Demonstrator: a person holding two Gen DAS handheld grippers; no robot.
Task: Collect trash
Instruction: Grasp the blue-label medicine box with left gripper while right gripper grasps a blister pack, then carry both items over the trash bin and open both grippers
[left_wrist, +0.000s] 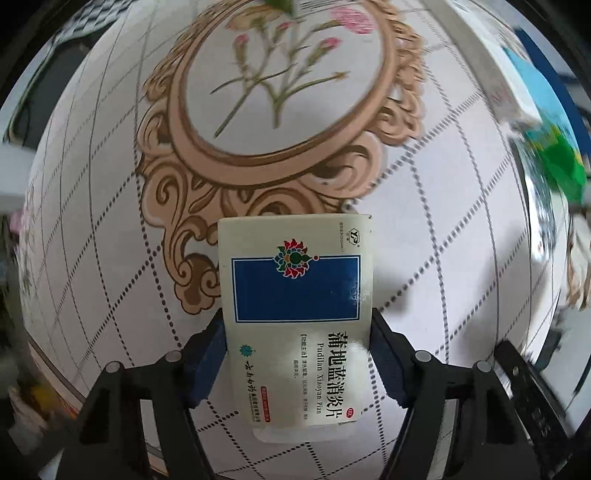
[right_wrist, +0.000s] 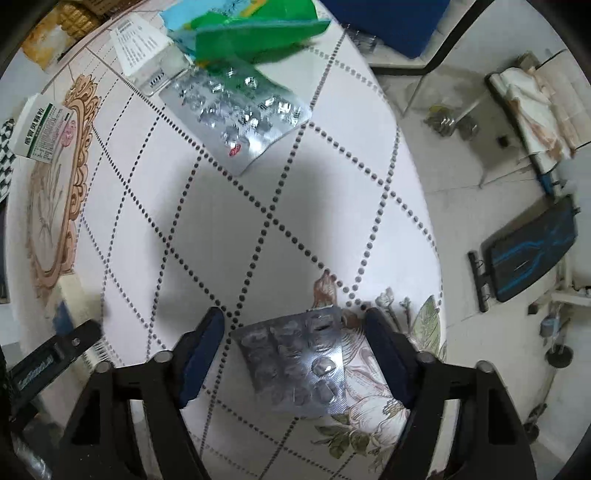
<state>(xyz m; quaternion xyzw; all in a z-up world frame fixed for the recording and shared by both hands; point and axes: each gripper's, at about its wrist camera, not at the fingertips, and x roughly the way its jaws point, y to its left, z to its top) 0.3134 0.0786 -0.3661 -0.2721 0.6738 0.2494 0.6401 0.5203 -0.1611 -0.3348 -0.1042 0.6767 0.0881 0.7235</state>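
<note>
My left gripper (left_wrist: 297, 325) is shut on a cream medicine box (left_wrist: 295, 288) with a blue panel and Chinese print, held over the patterned tablecloth (left_wrist: 110, 221). My right gripper (right_wrist: 295, 332) is open around a used silver blister pack (right_wrist: 295, 362) that lies flat on the cloth, with a gap to each finger. A second, larger blister pack (right_wrist: 240, 114) lies farther off, next to a green and blue carton (right_wrist: 251, 37) and a white leaflet box (right_wrist: 144, 48). A white and green medicine box (right_wrist: 40, 129) sits at the far left.
The round table's edge (right_wrist: 424, 229) curves along the right. Beyond it on the floor are dumbbells (right_wrist: 450, 123), a black bench pad (right_wrist: 532, 251) and a blue chair seat (right_wrist: 388, 22). The left gripper's body (right_wrist: 55, 354) shows at lower left.
</note>
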